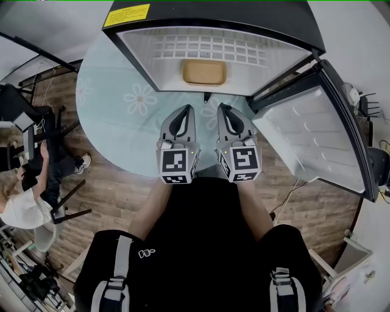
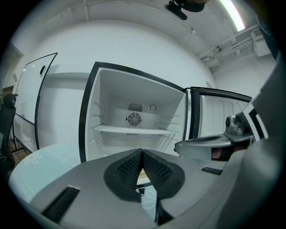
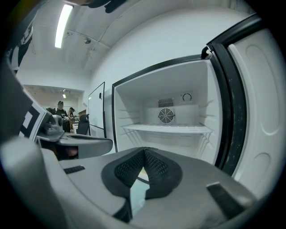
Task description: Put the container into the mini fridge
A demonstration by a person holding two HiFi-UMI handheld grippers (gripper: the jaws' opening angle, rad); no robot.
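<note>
The mini fridge [image 1: 213, 17] stands open at twelve o'clock from the person holding the tools, on a round glass table [image 1: 116, 122] printed with pale flowers. Its door [image 1: 317, 137] is swung wide toward three o'clock. Inside, the container [image 1: 204, 72] rests on the floor of the lower compartment, under the white wire shelf [image 1: 207, 47] and near the front edge, roughly centred across the opening. It is a tan, rounded-rectangular box lying flat, with its long axis running nine to three o'clock, parallel to the fridge's front. Only its plain top shows, so what it holds cannot be told. In the left gripper view the shelf [image 2: 134, 130] crosses the cavity below a small round fan grille [image 2: 133, 119] in the back wall (a sliver of tan shows low down, just past the jaw tips). Both tools hover side by side over the table just short of the opening, pointing to twelve o'clock and clear of the container. The left gripper [image 1: 191, 108] has its jaws pressed together with nothing between the ribbed black pads. The right gripper [image 1: 220, 107] is likewise closed on nothing. Each one's own view shows its pads meeting at the tip. A seated person [image 1: 21, 204] is at about eight o'clock, well apart from the table.
</note>
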